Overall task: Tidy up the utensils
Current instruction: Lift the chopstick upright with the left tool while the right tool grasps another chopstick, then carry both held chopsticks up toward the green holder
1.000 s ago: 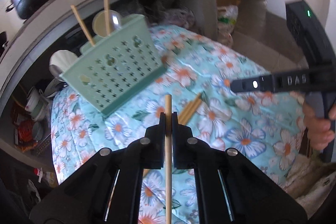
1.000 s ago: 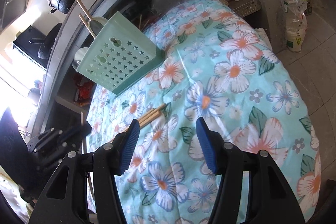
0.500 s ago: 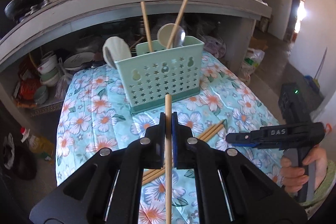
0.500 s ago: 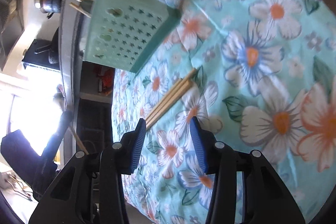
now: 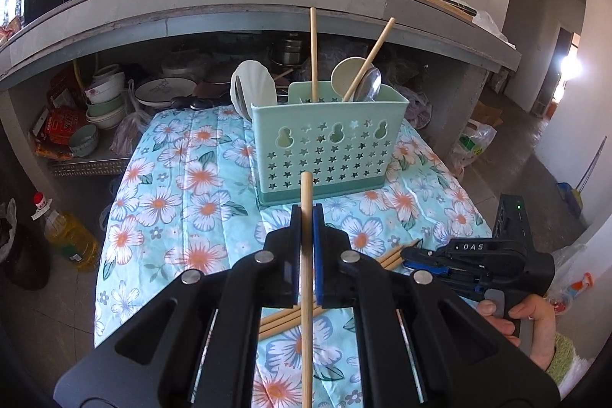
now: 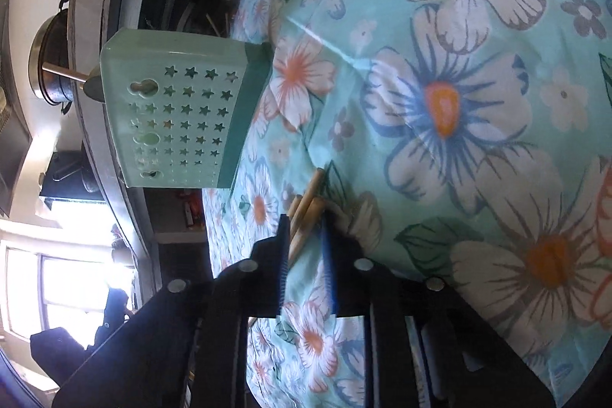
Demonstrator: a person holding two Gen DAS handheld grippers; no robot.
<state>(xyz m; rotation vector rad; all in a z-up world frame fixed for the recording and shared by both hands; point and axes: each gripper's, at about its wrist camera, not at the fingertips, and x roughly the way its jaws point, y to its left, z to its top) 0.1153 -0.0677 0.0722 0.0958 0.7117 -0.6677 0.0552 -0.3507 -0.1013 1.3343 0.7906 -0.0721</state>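
Left wrist view first: on the far left, bowls (image 5: 103, 94) sit on a shelf under the counter, and a bottle of yellow oil (image 5: 69, 236) stands on the floor. Next comes the bench (image 5: 183, 178) with its flowery cloth. In the middle, the left tool (image 5: 306, 217) is pressed tight on one chopstick (image 5: 306, 274), which stands straight up between the two sides. Right behind it stands the green holder (image 5: 329, 148), and it already has two chopsticks, spoons and a white scoop sticking out of the top. I think the job now is to drop this chopstick in with the others. To do it well, lift the stick higher than the holder's top edge, line its low end up over the part with the other sticks, bring it down slowly, and only then let go. If it goes in crooked it may bump the edge or tip the holder. Further right, loose chopsticks (image 5: 390, 257) lie on the cloth, and the right tool (image 5: 405, 253) is low beside them. Right wrist view shows that tool (image 6: 306, 236) a little spread around the ends of those sticks (image 6: 306, 205), not pinching them yet. It should close on just one.
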